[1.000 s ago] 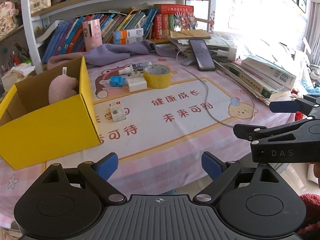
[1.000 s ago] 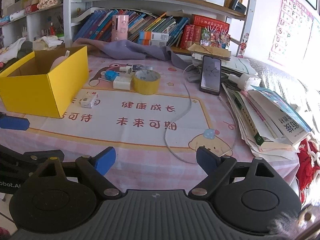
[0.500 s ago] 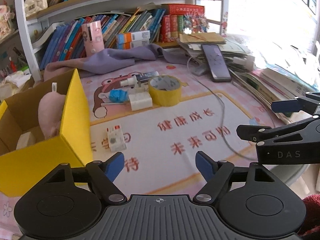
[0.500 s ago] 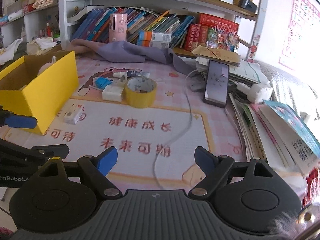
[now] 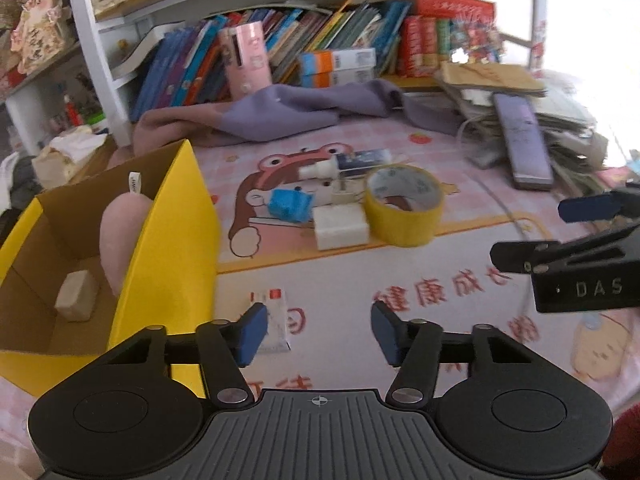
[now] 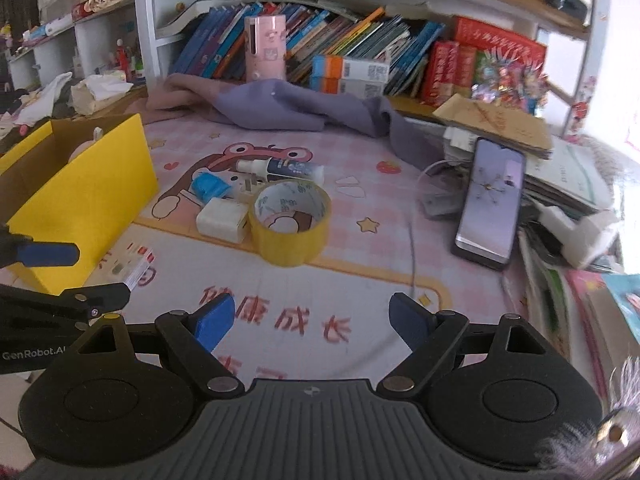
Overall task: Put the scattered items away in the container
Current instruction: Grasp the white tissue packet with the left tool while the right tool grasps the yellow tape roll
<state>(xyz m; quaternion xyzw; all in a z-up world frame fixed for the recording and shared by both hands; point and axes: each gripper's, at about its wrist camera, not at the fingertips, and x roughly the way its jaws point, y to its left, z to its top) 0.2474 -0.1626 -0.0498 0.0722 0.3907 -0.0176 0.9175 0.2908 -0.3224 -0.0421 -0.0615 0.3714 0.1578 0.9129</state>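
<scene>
A yellow cardboard box (image 5: 176, 248) (image 6: 92, 184) stands at the left with a pink plush (image 5: 120, 232) and a small beige block (image 5: 78, 296) inside. My left gripper (image 5: 318, 330) hovers over a small white packet (image 5: 276, 320) (image 6: 138, 268) beside the box; its jaws are closing, the packet lies just inside the left fingertip, untouched. Farther back lie a yellow tape roll (image 5: 404, 204) (image 6: 290, 220), a white adapter (image 5: 340, 226) (image 6: 222, 220), a blue item (image 5: 288, 204) (image 6: 210, 188) and a small spray bottle (image 5: 352, 162) (image 6: 280, 168). My right gripper (image 6: 312, 318) stands open and empty before the tape.
A purple cloth (image 6: 288, 108) and shelves of books (image 6: 352, 48) line the back. A phone (image 6: 490, 204) leans on stacked papers and books (image 6: 560, 184) at the right, with a white cable (image 6: 412, 236) trailing across the pink mat (image 6: 360, 280).
Both grippers have moved forward over the table toward the items. The left jaws have narrowed markedly and now sit over the white packet. The right jaws stay wide.
</scene>
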